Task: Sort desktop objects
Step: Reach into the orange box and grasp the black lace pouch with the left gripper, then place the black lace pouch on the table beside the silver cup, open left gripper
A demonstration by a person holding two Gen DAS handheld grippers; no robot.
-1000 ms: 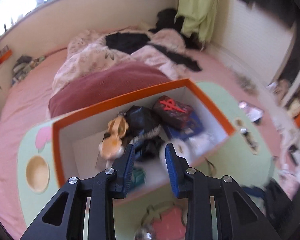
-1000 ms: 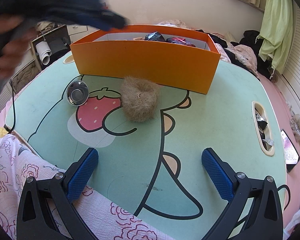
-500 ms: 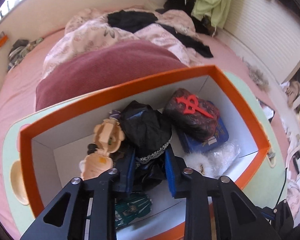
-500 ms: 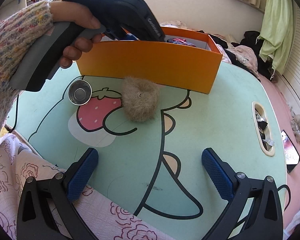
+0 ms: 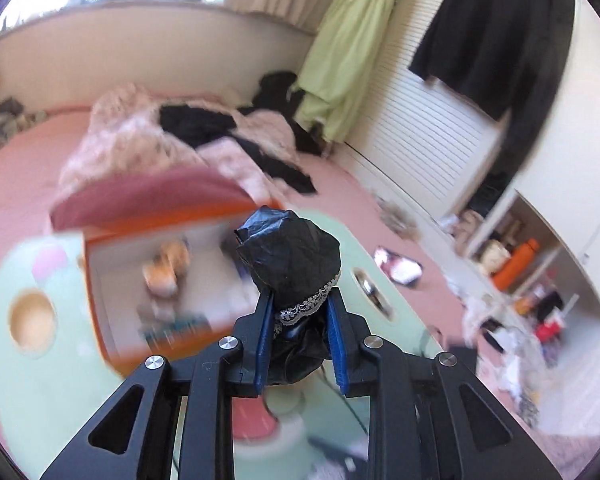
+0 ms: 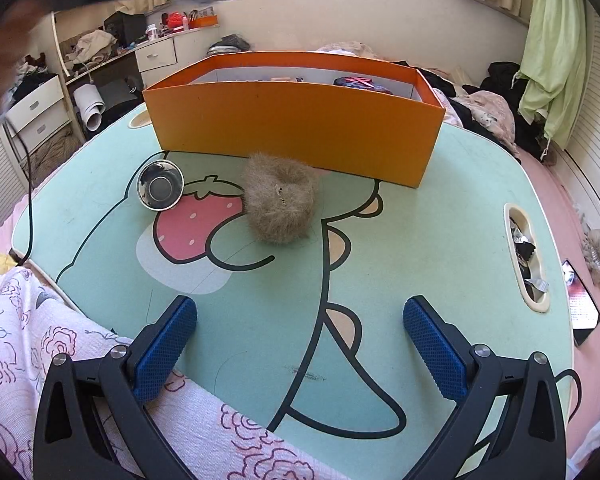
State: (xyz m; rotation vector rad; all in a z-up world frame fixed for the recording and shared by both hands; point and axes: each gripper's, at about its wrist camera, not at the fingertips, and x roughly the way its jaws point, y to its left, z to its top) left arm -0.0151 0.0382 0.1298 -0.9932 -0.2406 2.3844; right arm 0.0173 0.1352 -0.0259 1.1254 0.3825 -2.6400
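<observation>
Your left gripper (image 5: 298, 338) has its jaws pinching a black lace-trimmed cloth bundle (image 5: 290, 264), held in the air above the table (image 6: 440, 240), in front of the orange box (image 6: 296, 128). You appear to be mid-carry on this item; whether it is going into the box or out of it cannot be told. Your right gripper (image 6: 300, 344) hovers low over the near table edge, jaws spread wide and empty. The furry brown scrunchie (image 6: 280, 208) and small metal dish (image 6: 160, 190) lie beside the box, probably next to sort.
</observation>
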